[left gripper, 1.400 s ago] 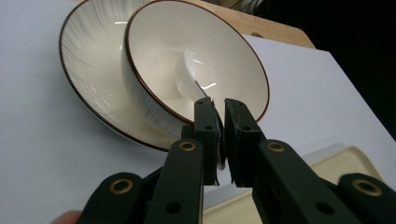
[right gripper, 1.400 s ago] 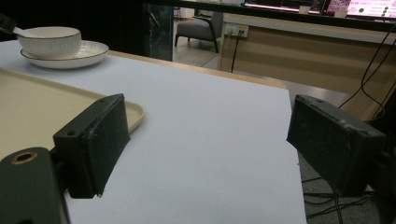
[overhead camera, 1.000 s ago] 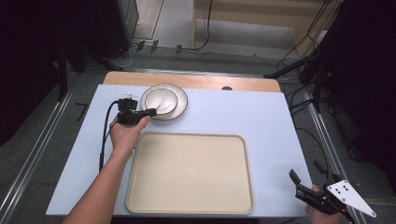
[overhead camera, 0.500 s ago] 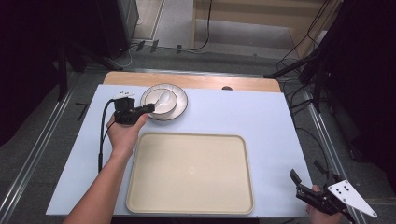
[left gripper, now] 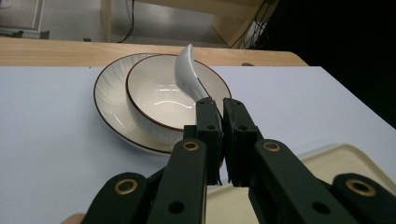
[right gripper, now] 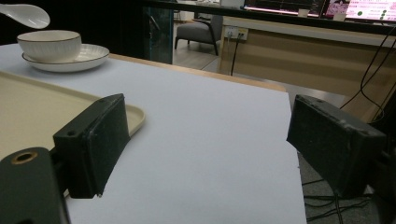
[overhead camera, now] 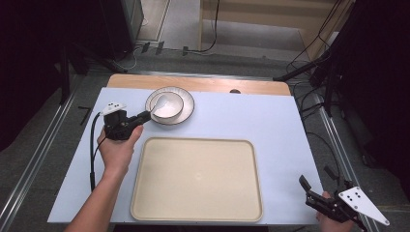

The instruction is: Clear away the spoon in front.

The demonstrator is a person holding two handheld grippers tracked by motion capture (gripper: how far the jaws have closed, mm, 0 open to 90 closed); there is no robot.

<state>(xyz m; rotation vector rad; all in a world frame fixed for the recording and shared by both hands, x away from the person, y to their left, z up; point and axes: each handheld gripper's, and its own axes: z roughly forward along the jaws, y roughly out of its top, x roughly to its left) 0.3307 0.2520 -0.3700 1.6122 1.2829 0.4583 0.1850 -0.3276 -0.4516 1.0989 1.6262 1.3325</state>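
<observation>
A white ceramic spoon (left gripper: 187,70) is pinched by its handle in my left gripper (left gripper: 220,105), which is shut on it. The spoon's scoop end rises over a white bowl (left gripper: 154,93) that sits on a striped plate (left gripper: 109,93). From above, the spoon (overhead camera: 159,102) reaches from the left gripper (overhead camera: 147,116) over the bowl (overhead camera: 170,108) and plate (overhead camera: 187,99) at the back of the table. My right gripper (overhead camera: 307,192) is at the front right corner, open and empty. Its own view (right gripper: 210,140) shows the spoon (right gripper: 25,14) above the bowl (right gripper: 49,44).
A large beige tray (overhead camera: 198,179) lies empty in the middle front, just right of the left hand. A pale blue mat (overhead camera: 251,121) covers the table, and a wooden strip (overhead camera: 203,84) runs along the back. Cables and dark stands crowd the floor at the right.
The left hand has drawn slightly left and back with the spoon, which now stands tilted up over the bowl. The right gripper has not moved.
</observation>
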